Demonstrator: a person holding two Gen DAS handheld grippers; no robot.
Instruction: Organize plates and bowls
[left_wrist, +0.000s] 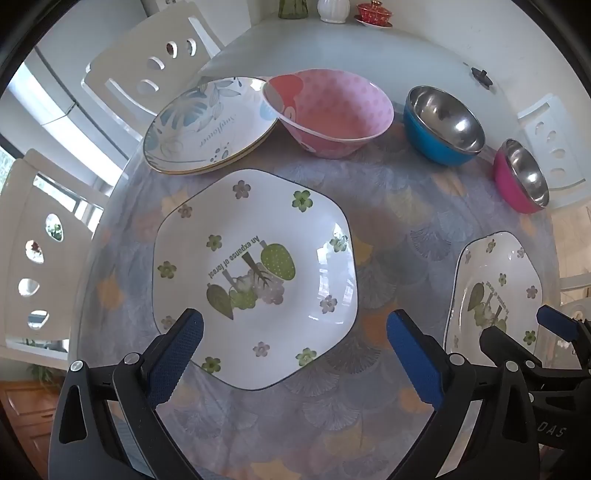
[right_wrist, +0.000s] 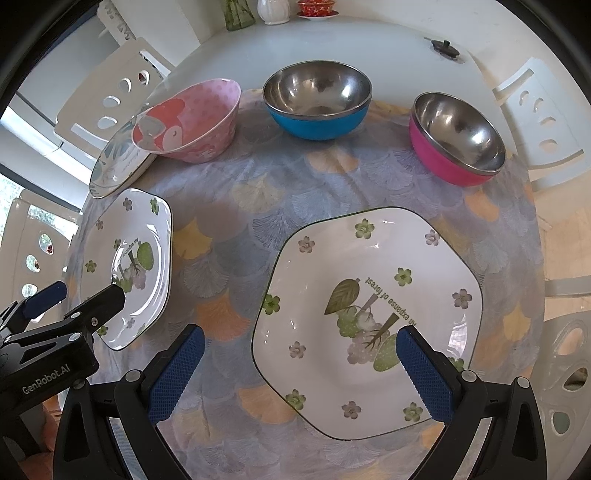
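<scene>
Two hexagonal plates, the left plate (left_wrist: 255, 277) and the right plate (right_wrist: 369, 317), read "An expanse of forest". A round plate stack (left_wrist: 207, 122) reads "Sunflower". Three bowls stand behind on the desk (right_wrist: 236, 229): pink (left_wrist: 332, 110), blue (right_wrist: 317, 99), magenta (right_wrist: 454, 140). The left tongs (left_wrist: 295, 354), marked "GenRobot.AI", and the right tongs (right_wrist: 303, 373) gape wide, empty.

White cut-out chairs (left_wrist: 55, 266) ring a round table (left_wrist: 369, 40) with daylight from a window (right_wrist: 7, 199).
</scene>
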